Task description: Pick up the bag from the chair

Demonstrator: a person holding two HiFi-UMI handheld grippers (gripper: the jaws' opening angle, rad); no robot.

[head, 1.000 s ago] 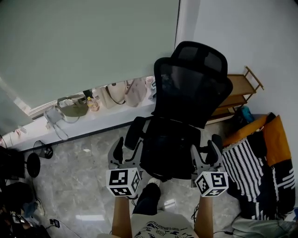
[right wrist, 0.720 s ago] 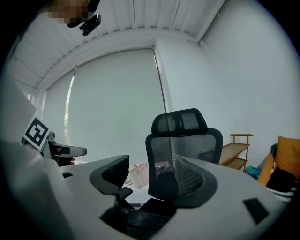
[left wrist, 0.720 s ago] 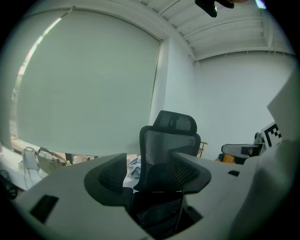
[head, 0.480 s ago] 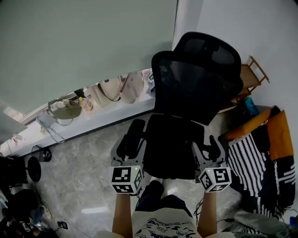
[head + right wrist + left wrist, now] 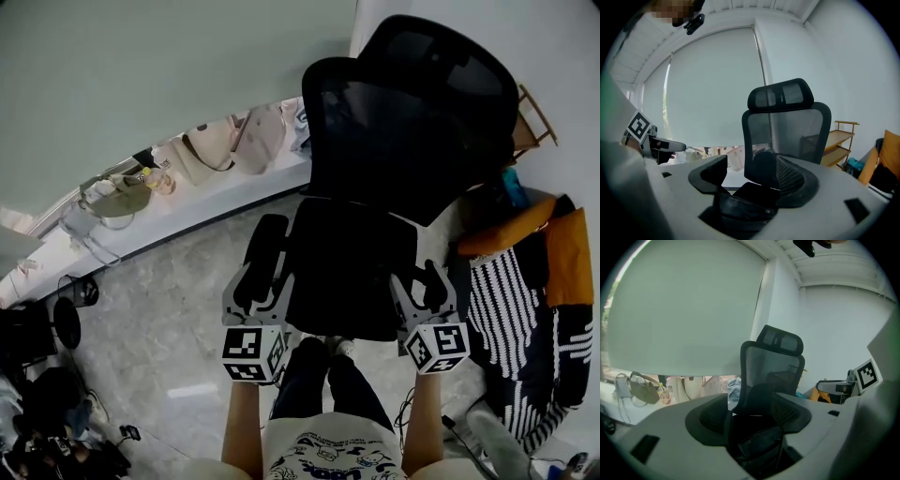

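Before black mesh office chair [image 5: 375, 141] on glossy grey stone floor [image 5: 178, 319], open at left: left gripper [image 5: 255, 295] spread empty, right gripper [image 5: 422, 295] just opening, empty.

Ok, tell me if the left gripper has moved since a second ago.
Yes. The left gripper has sunk closer to the chair, which now looks larger around it; its tips sit beside the armrest.

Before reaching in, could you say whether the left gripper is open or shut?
Open: the left gripper has its jaws apart, gripping nothing.
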